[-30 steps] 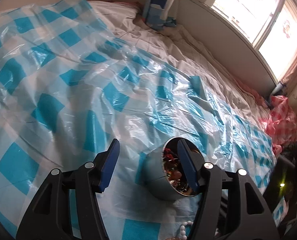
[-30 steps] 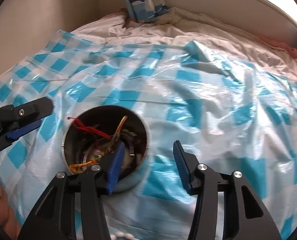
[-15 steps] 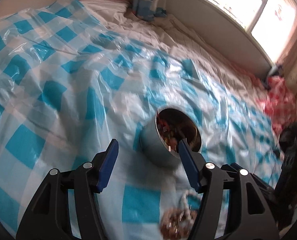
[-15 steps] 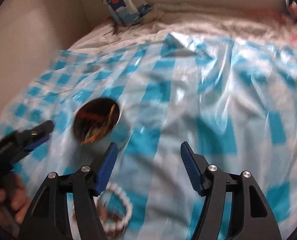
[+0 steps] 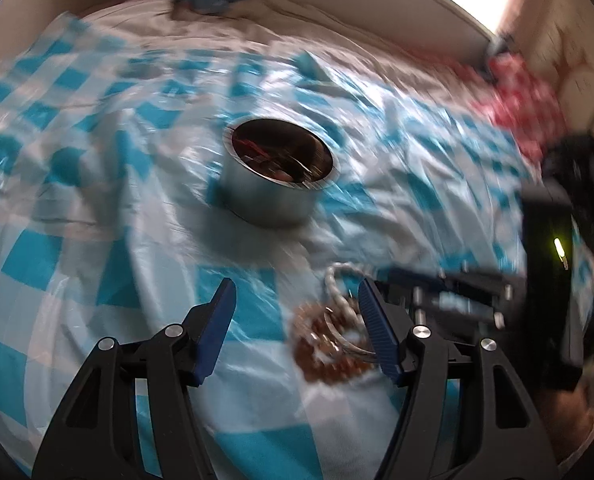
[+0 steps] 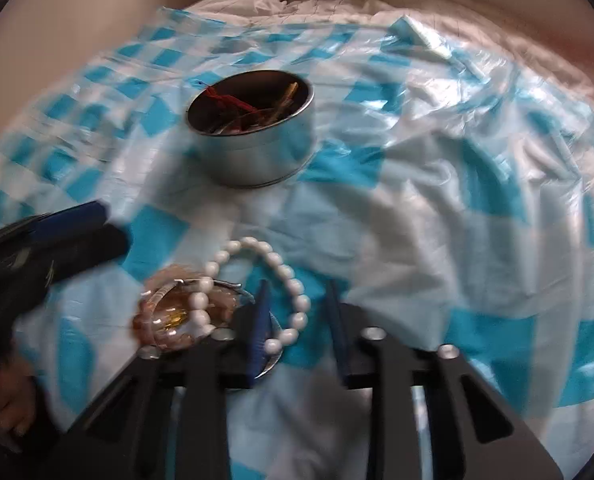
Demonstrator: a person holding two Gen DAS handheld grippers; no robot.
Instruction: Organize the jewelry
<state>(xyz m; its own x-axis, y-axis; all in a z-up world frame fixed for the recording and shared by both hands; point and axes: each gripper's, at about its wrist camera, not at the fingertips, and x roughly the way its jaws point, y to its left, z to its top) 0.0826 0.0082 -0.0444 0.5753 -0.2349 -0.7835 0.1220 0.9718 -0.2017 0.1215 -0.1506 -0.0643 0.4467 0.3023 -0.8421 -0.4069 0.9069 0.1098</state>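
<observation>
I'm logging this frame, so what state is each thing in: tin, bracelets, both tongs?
Tin: upright, lid off, jewelry inside.
Pearl bracelet: outside the tin, lying on the sheet, partly over the brown one.
Brown bracelet: on the sheet, outside the tin.
Left tongs: open, holding nothing.
Right tongs: open, around the pearl bracelet's near side, not closed on it.

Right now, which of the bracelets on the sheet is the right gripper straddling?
The white pearl bracelet: the right gripper has one finger inside its loop. The brown beaded bracelet lies to its left.
</observation>
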